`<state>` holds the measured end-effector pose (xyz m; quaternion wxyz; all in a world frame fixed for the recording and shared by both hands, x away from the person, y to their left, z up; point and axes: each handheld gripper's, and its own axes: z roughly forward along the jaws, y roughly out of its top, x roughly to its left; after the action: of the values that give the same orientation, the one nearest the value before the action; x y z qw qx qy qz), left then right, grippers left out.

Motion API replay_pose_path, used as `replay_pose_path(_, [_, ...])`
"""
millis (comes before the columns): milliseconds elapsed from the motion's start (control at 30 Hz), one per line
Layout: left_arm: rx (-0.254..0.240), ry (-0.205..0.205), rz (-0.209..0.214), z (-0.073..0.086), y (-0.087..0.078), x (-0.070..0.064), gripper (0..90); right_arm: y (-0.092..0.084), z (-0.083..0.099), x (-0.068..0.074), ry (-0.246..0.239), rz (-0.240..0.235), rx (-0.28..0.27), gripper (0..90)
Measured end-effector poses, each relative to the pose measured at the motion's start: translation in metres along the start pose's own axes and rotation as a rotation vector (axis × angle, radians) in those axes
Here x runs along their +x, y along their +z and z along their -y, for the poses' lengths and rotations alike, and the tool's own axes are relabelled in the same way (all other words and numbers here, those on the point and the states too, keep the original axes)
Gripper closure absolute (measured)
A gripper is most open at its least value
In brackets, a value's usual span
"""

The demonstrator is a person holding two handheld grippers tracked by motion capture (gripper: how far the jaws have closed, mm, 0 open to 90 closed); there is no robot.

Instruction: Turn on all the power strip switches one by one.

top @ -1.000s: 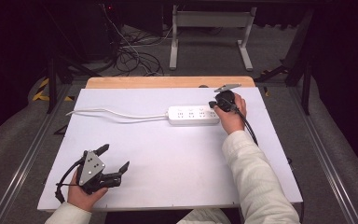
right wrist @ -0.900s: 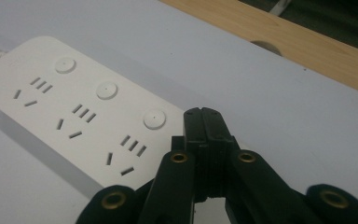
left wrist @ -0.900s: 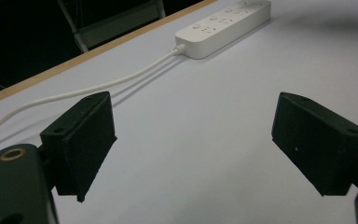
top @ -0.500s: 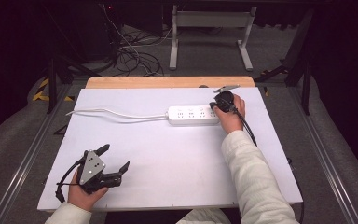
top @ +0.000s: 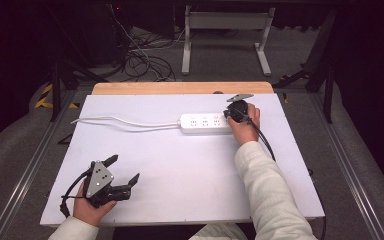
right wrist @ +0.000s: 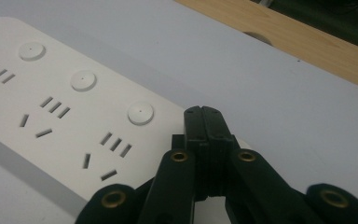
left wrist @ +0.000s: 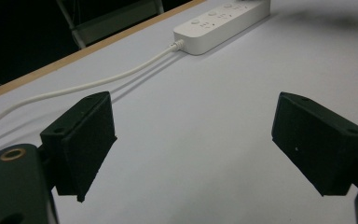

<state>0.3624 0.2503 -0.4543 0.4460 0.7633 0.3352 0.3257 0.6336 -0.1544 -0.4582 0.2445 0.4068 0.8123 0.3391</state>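
The power strip (top: 205, 123) lies on the table (top: 180, 165), directly below and ahead of my right gripper (top: 232, 111), at the strip's right end. Its cable (top: 125, 121) runs away to the left. My left gripper (top: 125, 175) sits well apart, near the table's front left edge.

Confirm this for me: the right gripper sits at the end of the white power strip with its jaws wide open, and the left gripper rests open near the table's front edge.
Not quite: the right gripper has its jaws pressed shut, as the right gripper view shows. It does sit at the end of the white power strip, and the left gripper does rest open near the table's front edge.
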Motion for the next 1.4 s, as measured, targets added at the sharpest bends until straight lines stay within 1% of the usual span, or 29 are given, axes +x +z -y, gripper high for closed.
replay_pose_path(67, [0.0, 0.002, 0.0, 0.0, 0.0, 0.0, 13.8, 0.0, 0.001, 0.0, 0.023, -0.004, -0.006, 90.0])
replay_pose_path(233, [-0.001, -0.001, 0.003, 0.0, 0.0, 0.0, 13.8, 0.001, 0.002, 0.0, 0.038, 0.0, -0.012, 90.0])
replay_pose_path(267, [-0.001, -0.001, 0.003, 0.0, 0.0, 0.0, 13.8, 0.001, 0.003, -0.001, 0.057, -0.004, -0.015, 90.0])
replay_pose_path(300, [-0.002, -0.008, 0.006, 0.0, 0.0, -0.001, 13.8, 0.001, 0.003, -0.002, 0.067, -0.009, -0.018, 90.0])
replay_pose_path(333, [-0.002, 0.001, 0.001, 0.0, 0.0, 0.0, 13.8, 0.001, 0.004, -0.002, 0.077, -0.008, -0.021, 90.0])
replay_pose_path(433, [0.001, 0.005, 0.004, 0.0, 0.0, -0.001, 13.8, 0.002, 0.003, -0.001, 0.085, 0.008, -0.018, 90.0])
replay_pose_path(533, [0.0, 0.007, 0.003, 0.0, 0.0, -0.001, 13.8, 0.003, 0.004, -0.002, 0.115, 0.01, -0.024, 90.0])
replay_pose_path(667, [0.002, 0.004, 0.007, 0.0, 0.0, 0.0, 13.8, 0.004, 0.003, 0.0, 0.117, 0.027, -0.02, 90.0])
replay_pose_path(733, [0.002, 0.008, 0.008, 0.0, 0.0, -0.001, 13.8, 0.004, 0.004, -0.002, 0.142, 0.027, -0.019, 90.0])
replay_pose_path(767, [0.002, 0.008, 0.008, 0.0, 0.0, -0.001, 13.8, 0.004, 0.003, -0.002, 0.145, 0.031, -0.013, 90.0])
replay_pose_path(833, [-0.001, 0.009, 0.009, 0.0, -0.001, -0.001, 13.8, 0.004, 0.002, 0.001, 0.117, 0.051, -0.004, 90.0])
replay_pose_path(900, [0.001, 0.005, 0.009, 0.0, 0.0, 0.0, 13.8, 0.004, -0.002, 0.004, 0.072, 0.066, 0.014, 90.0])
replay_pose_path(933, [0.001, 0.005, 0.009, 0.0, 0.0, 0.0, 13.8, 0.003, -0.004, 0.005, 0.05, 0.058, 0.01, 90.0])
replay_pose_path(967, [0.003, 0.002, 0.01, 0.0, 0.0, 0.001, 13.8, 0.001, -0.005, 0.005, 0.045, 0.053, 0.009, 90.0])
replay_pose_path(1000, [0.003, -0.001, 0.011, 0.0, 0.001, 0.0, 13.8, -0.003, -0.007, 0.004, 0.053, 0.046, -0.014, 90.0])
replay_pose_path(1033, [0.002, 0.0, 0.01, 0.0, 0.001, 0.0, 13.8, -0.007, -0.009, 0.003, 0.07, 0.028, -0.053, 90.0])
replay_pose_path(1067, [0.002, 0.003, 0.009, -0.001, 0.001, 0.0, 13.8, -0.012, -0.012, 0.002, 0.078, 0.013, -0.087, 90.0])
replay_pose_path(1133, [0.004, 0.006, 0.009, -0.001, 0.001, 0.0, 13.8, -0.02, -0.019, 0.004, 0.061, -0.008, -0.124, 90.0])
replay_pose_path(1200, [0.004, 0.006, 0.009, -0.001, 0.001, -0.001, 13.8, -0.027, -0.024, 0.005, 0.044, -0.017, -0.137, 90.0])
replay_pose_path(1267, [0.007, 0.005, 0.01, 0.0, 0.001, -0.001, 13.8, -0.029, -0.024, 0.006, 0.048, -0.026, -0.14, 90.0])
replay_pose_path(1300, [0.006, 0.004, 0.009, 0.0, 0.001, -0.001, 13.8, -0.031, -0.025, 0.007, 0.046, -0.039, -0.141, 90.0])
replay_pose_path(1400, [0.002, 0.006, 0.005, -0.001, 0.0, -0.001, 13.8, -0.032, -0.026, 0.01, 0.042, -0.047, -0.145, 90.0])
